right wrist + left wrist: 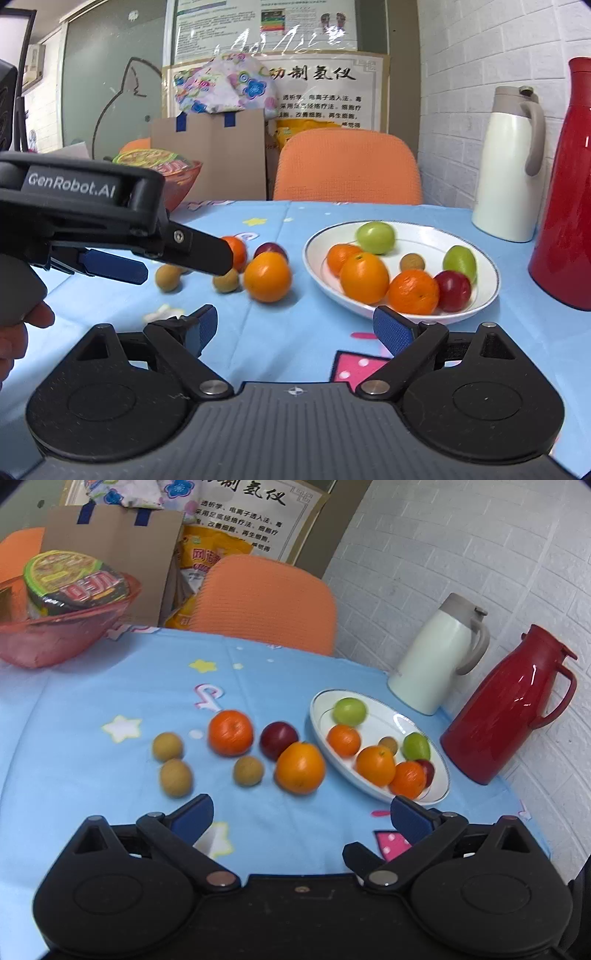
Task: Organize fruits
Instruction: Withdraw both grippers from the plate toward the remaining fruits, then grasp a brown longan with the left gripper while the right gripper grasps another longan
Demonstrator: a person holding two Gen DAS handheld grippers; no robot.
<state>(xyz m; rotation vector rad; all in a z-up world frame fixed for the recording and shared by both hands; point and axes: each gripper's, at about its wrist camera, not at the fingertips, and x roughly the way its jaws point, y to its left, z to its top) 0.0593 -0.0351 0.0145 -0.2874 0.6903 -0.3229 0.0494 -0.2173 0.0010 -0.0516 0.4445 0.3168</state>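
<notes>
Both claws hang spread and empty above the tabletop (pixel 92 701): left claw (pixel 301 812), right claw (pixel 295 328). Loose fruit, including a large orange (pixel 300 767), lies beside the white plate (pixel 317 705).

Setting: office or lab break area, dressed as a home table. White brick-pattern wall (pixel 461 92), glass partition (pixel 110 74) with cat outline, printed posters (pixel 266 22) and a framed Chinese notice (pixel 325 92). Orange chair (pixel 347 166), cardboard box (pixel 210 155), starred blue tablecloth (pixel 110 686), two jugs.
</notes>
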